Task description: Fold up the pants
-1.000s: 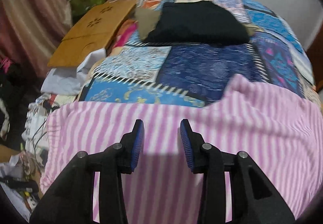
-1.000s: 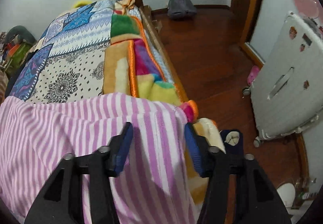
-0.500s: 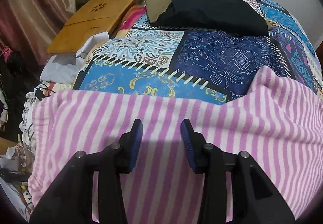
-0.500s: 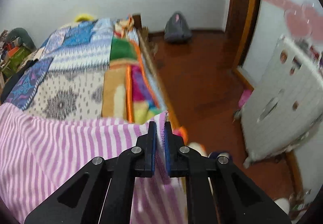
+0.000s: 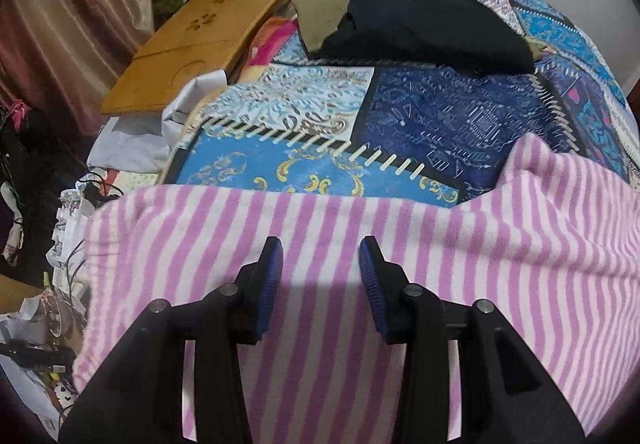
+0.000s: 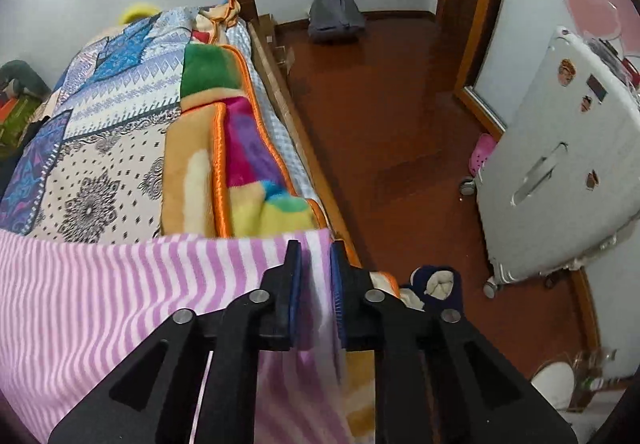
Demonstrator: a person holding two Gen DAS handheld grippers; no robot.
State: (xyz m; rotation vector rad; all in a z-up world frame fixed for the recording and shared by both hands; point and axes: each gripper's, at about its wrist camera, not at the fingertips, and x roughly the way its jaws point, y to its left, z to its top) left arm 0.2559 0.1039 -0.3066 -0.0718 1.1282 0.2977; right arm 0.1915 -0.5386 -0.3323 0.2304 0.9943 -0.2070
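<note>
Between right gripper [image 6: 314, 264] pads, pants [image 6: 120, 292] corner, jaws easing apart; left gripper [image 5: 320, 264] released above.

Bed [image 6: 280, 92] under a patchwork quilt [image 5: 440, 116], with striped pants [image 5: 520, 252] at its near end, black cloth [image 5: 420, 24] farther up, wooden board [image 5: 200, 44] beside that.

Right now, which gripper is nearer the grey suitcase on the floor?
Right. The right gripper is at the bed's floor-side edge, suitcase just beyond; the left gripper faces the cluttered opposite side.
</note>
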